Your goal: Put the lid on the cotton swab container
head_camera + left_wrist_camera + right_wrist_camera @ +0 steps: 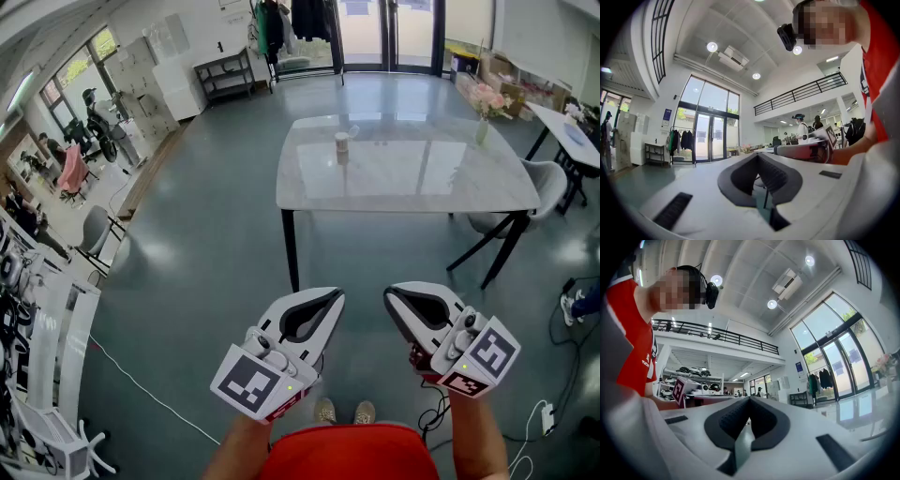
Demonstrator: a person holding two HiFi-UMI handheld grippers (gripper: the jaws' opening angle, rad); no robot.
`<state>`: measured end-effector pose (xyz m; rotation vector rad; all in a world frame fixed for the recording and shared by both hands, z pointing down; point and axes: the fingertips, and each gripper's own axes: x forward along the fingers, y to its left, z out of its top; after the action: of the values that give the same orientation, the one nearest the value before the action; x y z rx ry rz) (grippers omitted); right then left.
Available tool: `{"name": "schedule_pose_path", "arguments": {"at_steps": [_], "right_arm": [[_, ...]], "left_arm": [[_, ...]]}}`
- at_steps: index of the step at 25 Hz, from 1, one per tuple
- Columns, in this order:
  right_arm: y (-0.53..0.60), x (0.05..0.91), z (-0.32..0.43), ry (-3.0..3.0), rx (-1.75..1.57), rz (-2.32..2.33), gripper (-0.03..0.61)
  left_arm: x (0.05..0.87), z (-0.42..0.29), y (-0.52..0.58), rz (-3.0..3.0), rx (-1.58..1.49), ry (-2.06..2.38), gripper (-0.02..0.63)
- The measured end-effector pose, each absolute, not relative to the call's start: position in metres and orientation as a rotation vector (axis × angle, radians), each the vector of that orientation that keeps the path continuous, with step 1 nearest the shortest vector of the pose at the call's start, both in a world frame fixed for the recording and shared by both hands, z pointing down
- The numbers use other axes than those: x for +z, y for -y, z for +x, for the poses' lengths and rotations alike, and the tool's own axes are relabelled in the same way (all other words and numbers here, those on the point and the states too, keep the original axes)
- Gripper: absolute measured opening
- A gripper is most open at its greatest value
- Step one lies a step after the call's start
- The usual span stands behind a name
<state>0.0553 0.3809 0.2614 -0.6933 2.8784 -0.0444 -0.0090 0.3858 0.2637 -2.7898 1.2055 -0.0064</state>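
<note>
Far ahead on the white marble table (450, 187) stands a small pale cotton swab container (342, 145); a tiny clear piece (354, 130) just behind it may be the lid, too small to tell. Both grippers hang well short of the table, above the floor. My left gripper (335, 296) is shut with nothing between its dark pads, its tips meeting in the left gripper view (757, 154). My right gripper (390, 295) is shut and empty as well, its tips together in the right gripper view (750, 398).
A vase of pink flowers (483, 112) stands at the table's far right. A grey chair (534, 202) sits at the table's right side. Cables (122, 370) trail over the grey floor at left, beside racks of equipment (37, 309).
</note>
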Motion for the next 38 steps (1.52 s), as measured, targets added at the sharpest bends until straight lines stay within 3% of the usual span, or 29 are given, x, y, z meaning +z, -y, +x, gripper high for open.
{"name": "schedule_pose_path", "arguments": {"at_steps": [14,38], "right_arm": [[-0.372,0.255,0.052,-2.869,-0.053,-0.681,-0.008],[-0.342,0.262,0.123,-2.834,-0.112,-0.675,-0.005]], "left_arm": [[0.26,-0.014,-0.376,-2.793,-0.003,-1.215,0.02],[0.262,0.028,-0.351,-2.768,0.003,-1.325,0.021]]}}
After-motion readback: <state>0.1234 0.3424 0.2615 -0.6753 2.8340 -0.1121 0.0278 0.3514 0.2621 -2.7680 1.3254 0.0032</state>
